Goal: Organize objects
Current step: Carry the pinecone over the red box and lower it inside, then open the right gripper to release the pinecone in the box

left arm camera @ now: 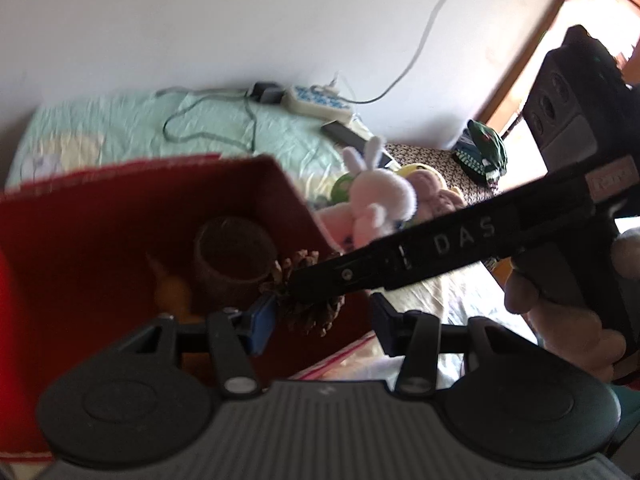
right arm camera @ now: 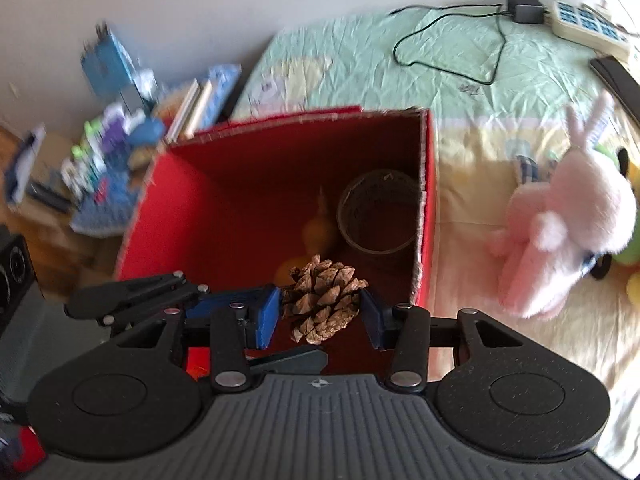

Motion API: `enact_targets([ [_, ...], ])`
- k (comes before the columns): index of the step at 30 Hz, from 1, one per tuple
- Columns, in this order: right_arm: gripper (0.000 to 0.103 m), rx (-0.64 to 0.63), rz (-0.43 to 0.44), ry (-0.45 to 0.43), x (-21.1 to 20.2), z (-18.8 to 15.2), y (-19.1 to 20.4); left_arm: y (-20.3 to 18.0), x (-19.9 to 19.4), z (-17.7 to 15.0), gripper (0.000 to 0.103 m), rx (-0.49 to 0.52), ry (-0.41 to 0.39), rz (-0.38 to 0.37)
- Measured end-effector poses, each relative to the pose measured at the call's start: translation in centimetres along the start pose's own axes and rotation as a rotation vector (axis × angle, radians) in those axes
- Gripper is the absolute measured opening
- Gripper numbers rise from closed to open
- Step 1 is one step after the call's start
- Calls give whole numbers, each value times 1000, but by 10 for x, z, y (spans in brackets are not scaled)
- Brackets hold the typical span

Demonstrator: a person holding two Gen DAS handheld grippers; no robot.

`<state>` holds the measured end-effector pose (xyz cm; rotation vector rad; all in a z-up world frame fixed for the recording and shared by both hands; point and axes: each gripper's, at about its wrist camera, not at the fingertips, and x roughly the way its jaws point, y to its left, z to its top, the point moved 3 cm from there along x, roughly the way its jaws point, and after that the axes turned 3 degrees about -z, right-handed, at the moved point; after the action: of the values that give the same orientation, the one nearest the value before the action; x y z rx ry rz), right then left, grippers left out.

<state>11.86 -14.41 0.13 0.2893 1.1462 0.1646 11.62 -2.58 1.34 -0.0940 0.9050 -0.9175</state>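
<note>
My right gripper (right arm camera: 322,312) is shut on a brown pine cone (right arm camera: 324,304) and holds it over the open red box (right arm camera: 426,216) on the bed. Inside the box lie a tape roll (right arm camera: 376,216) and an orange gourd-shaped object (right arm camera: 316,228). In the left wrist view my left gripper (left arm camera: 322,318) is open and empty at the box's near right corner (left arm camera: 296,192). The right gripper's arm (left arm camera: 440,248) crosses in front of it with the pine cone (left arm camera: 308,296) between my left fingers' span. A pink plush rabbit (right arm camera: 560,236) sits right of the box.
A power strip (right arm camera: 588,26) with an adapter and black cable (right arm camera: 452,44) lies at the far side of the green sheet. More plush toys (left arm camera: 428,188) sit behind the rabbit. Books and clutter (right arm camera: 112,152) are on the floor to the left.
</note>
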Motion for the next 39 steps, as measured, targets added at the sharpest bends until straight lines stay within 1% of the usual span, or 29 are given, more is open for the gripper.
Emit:
enact_targets([
  [3,47,-45,-60,51,14,2,5,23,7,-7,50,-82,8,-39],
  [5,48,-74,-106,77,23,2,6,32,14,-10,50,-119,16,-54],
  [7,48,-92,-140,95,29,2,9,39,21,-12,50,-143,23,-65],
  [9,48,-104,-160,108,33,1,10,40,25,-13,50,-144,34,-66],
  [15,46,-132,-191,113,37,-1,13,41,38,-15,50,-127,69,-62],
  [18,46,-114,-174,95,34,-2,9,44,40,-17,50,-127,80,-60],
  [20,44,-98,-164,79,33,-2,7,46,41,-17,50,-123,86,-48],
  [27,42,-48,-137,-5,26,-4,5,48,34,-16,51,-95,89,30],
  [30,42,-22,-122,-40,23,-6,3,46,23,-16,51,-68,72,67],
  [33,42,0,-121,-67,20,-8,1,42,12,-15,53,-29,49,135],
  [39,43,29,-116,-134,10,-16,0,33,4,-13,53,22,54,279],
])
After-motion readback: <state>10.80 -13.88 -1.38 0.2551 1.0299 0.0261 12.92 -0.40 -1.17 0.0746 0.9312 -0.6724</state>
